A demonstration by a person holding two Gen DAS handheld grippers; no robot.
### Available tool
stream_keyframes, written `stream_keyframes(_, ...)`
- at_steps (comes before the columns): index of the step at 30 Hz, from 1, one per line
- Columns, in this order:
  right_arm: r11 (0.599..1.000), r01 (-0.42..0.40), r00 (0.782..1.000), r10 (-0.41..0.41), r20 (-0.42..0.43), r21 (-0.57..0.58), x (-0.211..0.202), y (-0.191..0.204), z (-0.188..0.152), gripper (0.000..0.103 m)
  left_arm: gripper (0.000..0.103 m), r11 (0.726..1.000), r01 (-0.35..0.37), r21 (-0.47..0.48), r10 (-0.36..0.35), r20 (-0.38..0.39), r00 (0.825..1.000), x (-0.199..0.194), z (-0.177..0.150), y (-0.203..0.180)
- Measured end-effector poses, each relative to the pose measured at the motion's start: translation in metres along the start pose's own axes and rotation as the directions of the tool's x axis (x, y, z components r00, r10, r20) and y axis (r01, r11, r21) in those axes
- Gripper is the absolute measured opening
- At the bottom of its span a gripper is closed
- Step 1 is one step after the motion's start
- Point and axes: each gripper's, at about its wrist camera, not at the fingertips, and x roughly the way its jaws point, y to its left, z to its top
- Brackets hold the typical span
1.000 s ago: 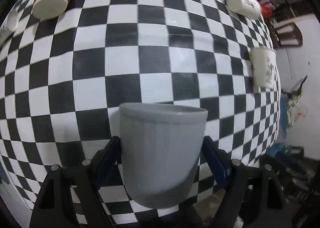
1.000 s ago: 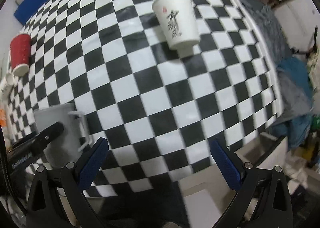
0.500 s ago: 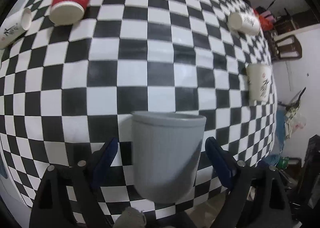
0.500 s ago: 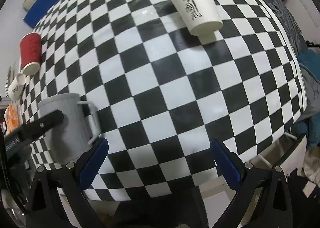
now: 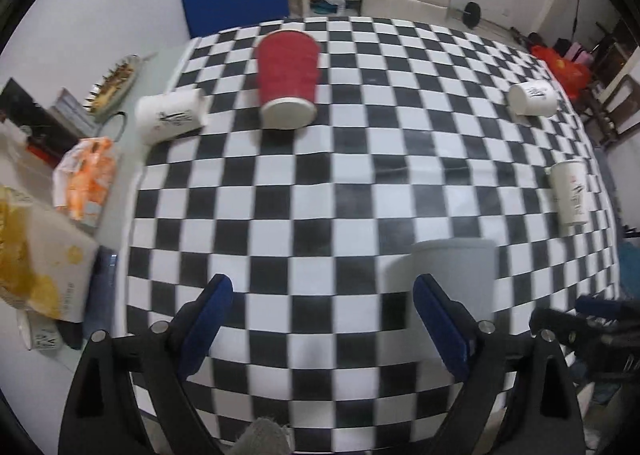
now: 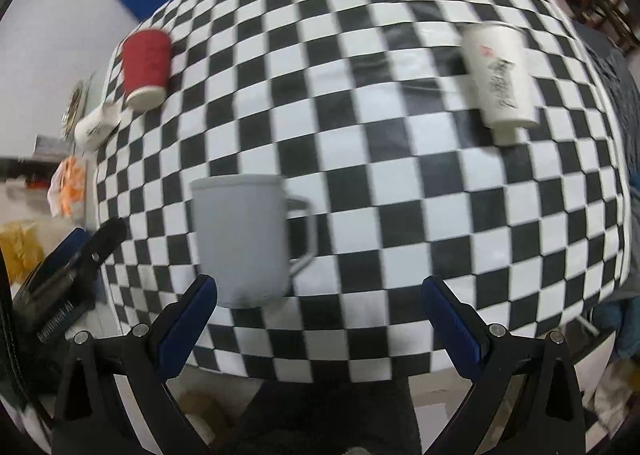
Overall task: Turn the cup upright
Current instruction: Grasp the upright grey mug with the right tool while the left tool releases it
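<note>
Even, diffuse indoor light, moderately bright; source not visible. Shadows soft and short, faint one under red ribbed paper cup (image 5: 289, 80). Strong fisheye bulge, black-and-white checkered tablecloth (image 5: 340, 183) curving at edges, dark vignette in corners. Motion blur across both views, heavier in right wrist view: grey handled mug (image 6: 244, 243) smeared, print on white paper cup (image 6: 500, 75) unreadable. Dull glare patches on cloth.

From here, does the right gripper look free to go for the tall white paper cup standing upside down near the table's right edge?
Probably yes. The right gripper is open and holds nothing, and only bare checkered cloth lies between it and the white paper cup. The grey mug stands off to its left, out of that path.
</note>
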Motion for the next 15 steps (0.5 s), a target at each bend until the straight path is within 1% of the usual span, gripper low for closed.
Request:
stream_keyframes(2, 1.000, -0.001, 0.999, 0.001, -0.034, -0.022, 0.012, 0.012, 0.007, 0.103, 0.092, 0.999, -0.035, -0.001, 0.035, -0.003, 0.999, 0.007, -0.003, 0.004)
stream_keyframes(6, 0.999, -0.019, 0.993, 0.015, -0.113, -0.039, 0.043, 0.032, 0.022, 0.103, 0.092, 0.998, -0.060, -0.020, 0.059, -0.049, 0.997, 0.029, -0.010, 0.016)
stream_keyframes(11, 0.999, -0.021, 0.974, 0.011, -0.228, -0.041, 0.087, 0.043, 0.031, 0.102, 0.092, 0.997, -0.075, -0.027, 0.073, -0.087, 0.994, 0.051, -0.015, 0.024)
stream_keyframes(12, 0.999, -0.018, 0.969, 0.009, -0.245, -0.035, 0.094, 0.044, 0.033, 0.098, 0.092, 0.997, -0.075, -0.029, 0.072, -0.094, 0.993, 0.054, -0.016, 0.026)
stream_keyframes(14, 1.000, -0.022, 0.960, 0.014, -0.279, -0.023, 0.106, 0.045, 0.035, 0.094, 0.092, 0.996, -0.079, -0.032, 0.075, -0.105, 0.992, 0.060, -0.017, 0.029)
stream_keyframes(15, 1.000, -0.024, 0.956, 0.018, -0.292, -0.016, 0.112, 0.045, 0.035, 0.086, 0.092, 0.996, -0.082, -0.034, 0.078, -0.110, 0.991, 0.062, -0.018, 0.030)
